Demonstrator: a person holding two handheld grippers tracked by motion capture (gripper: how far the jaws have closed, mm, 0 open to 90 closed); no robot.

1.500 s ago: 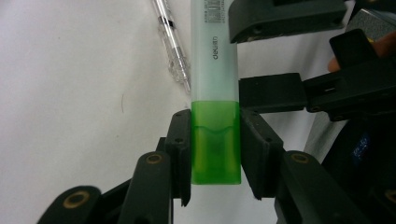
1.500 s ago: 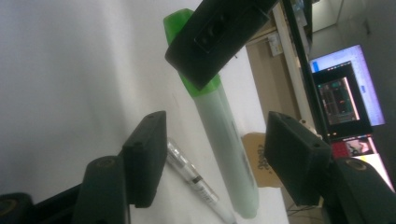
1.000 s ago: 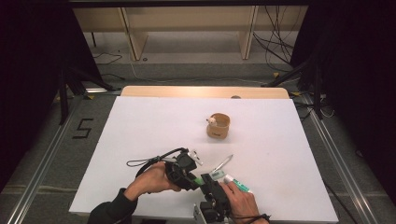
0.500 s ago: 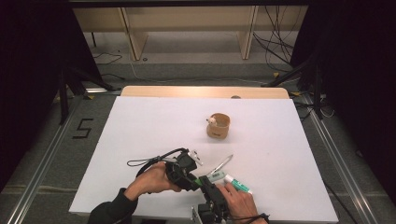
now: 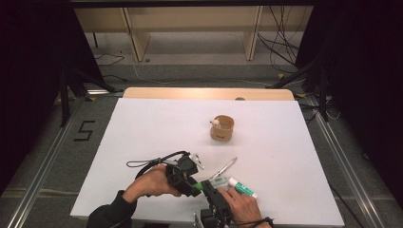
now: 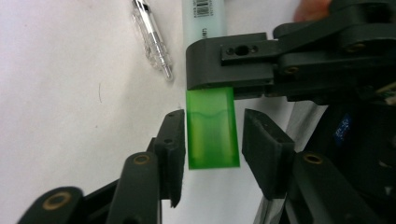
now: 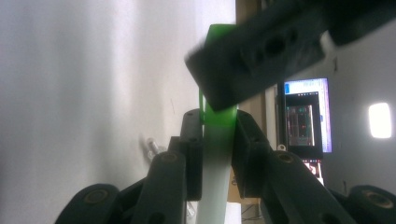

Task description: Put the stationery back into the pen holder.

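Observation:
A marker with a pale body (image 6: 205, 18) and a translucent green cap (image 6: 212, 140) lies between both grippers near the table's front edge. My right gripper (image 7: 218, 119) is shut on the marker (image 7: 215, 186) just behind the cap, its jaws having just been closing. My left gripper (image 6: 214, 123) straddles the green cap: one pad touches it, the other stands off with a gap, and the jaws have just been opening. From above, the left gripper (image 5: 196, 186) and the right gripper (image 5: 210, 187) meet tip to tip over the marker (image 5: 217, 180).
A clear pen (image 5: 225, 167) lies just beyond the grippers, also in the left gripper view (image 6: 152, 39). A second white and teal marker (image 5: 242, 188) lies by the right hand. A small wooden cup (image 5: 222, 128) stands mid-table on the white tabletop (image 5: 142, 133).

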